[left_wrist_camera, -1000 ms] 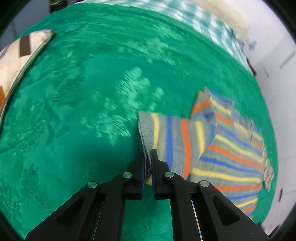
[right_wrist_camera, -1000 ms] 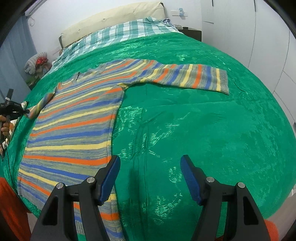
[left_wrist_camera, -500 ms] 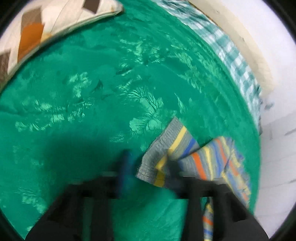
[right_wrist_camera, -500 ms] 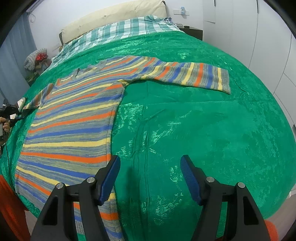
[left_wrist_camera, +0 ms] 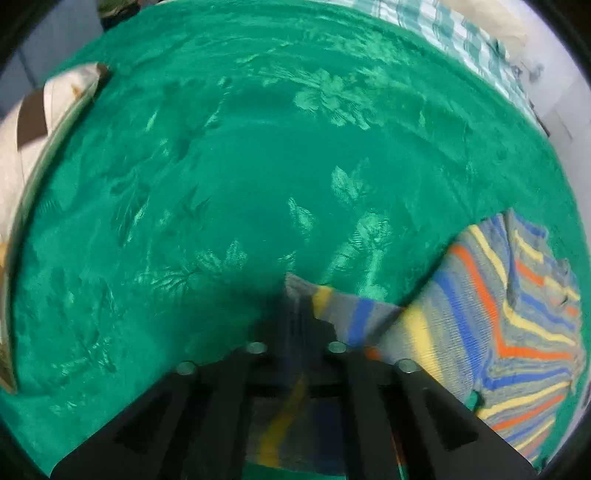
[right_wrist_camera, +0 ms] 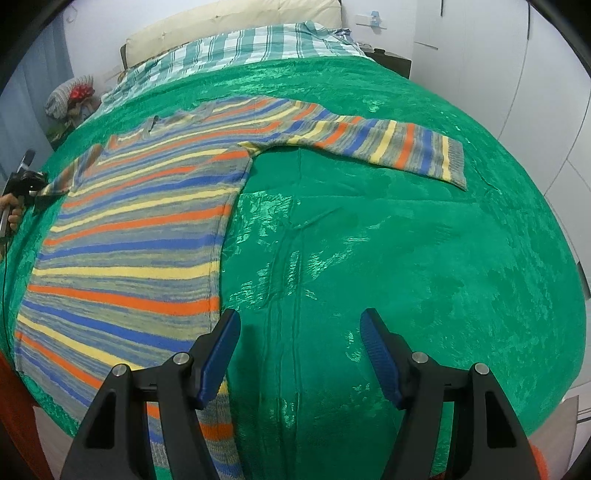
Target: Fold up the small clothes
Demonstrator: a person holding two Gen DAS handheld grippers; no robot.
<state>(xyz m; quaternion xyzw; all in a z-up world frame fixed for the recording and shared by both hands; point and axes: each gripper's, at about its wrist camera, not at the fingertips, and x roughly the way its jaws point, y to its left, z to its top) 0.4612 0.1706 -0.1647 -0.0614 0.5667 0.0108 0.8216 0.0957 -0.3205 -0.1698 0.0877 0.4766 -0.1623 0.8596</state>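
striped sweater (right_wrist_camera: 140,236), green floral bedspread (right_wrist_camera: 406,240)

No readable txt, labels, brands or nos. showing in either view.

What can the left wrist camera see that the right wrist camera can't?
Only the left wrist view shows, close up, the left gripper shut on the sleeve cuff, and a brown-patterned pillow at the bed's edge.

Only the right wrist view shows the open right gripper with nothing in it, the other sleeve stretched out flat, the headboard and the closet doors.

Both show the striped sweater, the green bedspread and the checked sheet.
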